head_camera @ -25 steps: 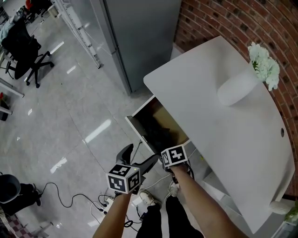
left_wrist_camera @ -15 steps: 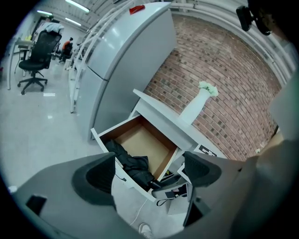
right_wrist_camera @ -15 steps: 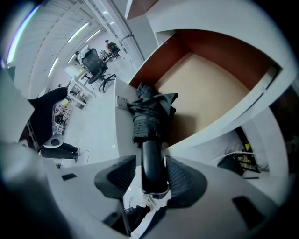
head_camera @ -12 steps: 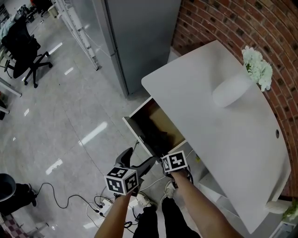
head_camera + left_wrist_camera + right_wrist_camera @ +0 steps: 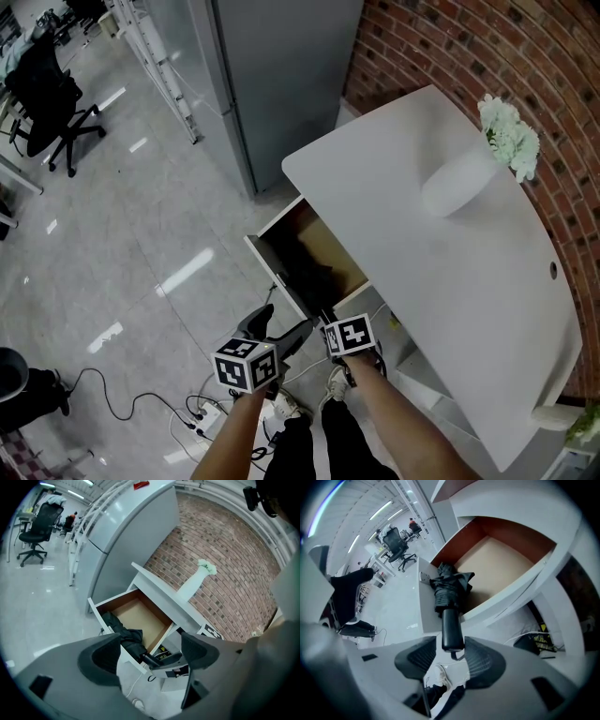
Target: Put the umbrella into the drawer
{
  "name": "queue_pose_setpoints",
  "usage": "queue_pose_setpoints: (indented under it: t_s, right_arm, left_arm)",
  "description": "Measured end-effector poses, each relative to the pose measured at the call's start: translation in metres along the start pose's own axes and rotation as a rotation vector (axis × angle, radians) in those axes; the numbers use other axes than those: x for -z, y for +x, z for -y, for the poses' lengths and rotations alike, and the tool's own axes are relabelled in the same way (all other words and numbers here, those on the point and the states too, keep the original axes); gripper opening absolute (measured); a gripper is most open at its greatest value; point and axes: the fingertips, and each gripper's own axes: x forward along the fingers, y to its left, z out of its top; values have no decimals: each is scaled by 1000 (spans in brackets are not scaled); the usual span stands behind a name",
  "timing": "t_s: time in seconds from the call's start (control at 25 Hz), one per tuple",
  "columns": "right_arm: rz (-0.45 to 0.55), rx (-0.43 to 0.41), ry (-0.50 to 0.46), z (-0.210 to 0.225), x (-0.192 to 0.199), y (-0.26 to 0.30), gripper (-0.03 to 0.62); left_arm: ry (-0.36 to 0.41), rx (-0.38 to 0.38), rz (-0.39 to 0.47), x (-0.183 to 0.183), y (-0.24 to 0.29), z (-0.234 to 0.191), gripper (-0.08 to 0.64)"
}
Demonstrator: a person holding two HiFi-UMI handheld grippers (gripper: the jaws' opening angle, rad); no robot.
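Umbrella (image 5: 449,590) on drawer lip (image 5: 426,602), handle (image 5: 452,630) between just-opened right fingers (image 5: 413,660), left fingers (image 5: 103,660) wide, narrowing

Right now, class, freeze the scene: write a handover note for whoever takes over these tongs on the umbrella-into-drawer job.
The left tongs: open, empty, jaws have just been closing slightly.
The right tongs: jaws have just been opening; they stand loose round the handle, not gripping it.
The umbrella: canopy inside the open drawer, handle sticking out over its front edge.
Done: umbrella mostly in. Left: probably nudge the handle inside.
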Motion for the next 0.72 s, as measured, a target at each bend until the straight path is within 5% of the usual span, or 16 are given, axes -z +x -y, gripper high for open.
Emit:
queue_pose_setpoints:
  t_s: [0.12,0.24,0.48,0.72]
  right_arm:
    - [30,13,15,0,4,-8,185]
    - [51,23,60,1,11,-17,156]
    - [108,36,102,-2,18,-40,44]
    - [182,63,38,-13,24,-78,20]
  left_arm:
    - [7,-20,5,3,-3,2,354]
    - [46,-67,15,5,-10,3,125]
    - [64,-66,26,9,-19,13,47]
    - [26,5,35,14,-32,38,9]
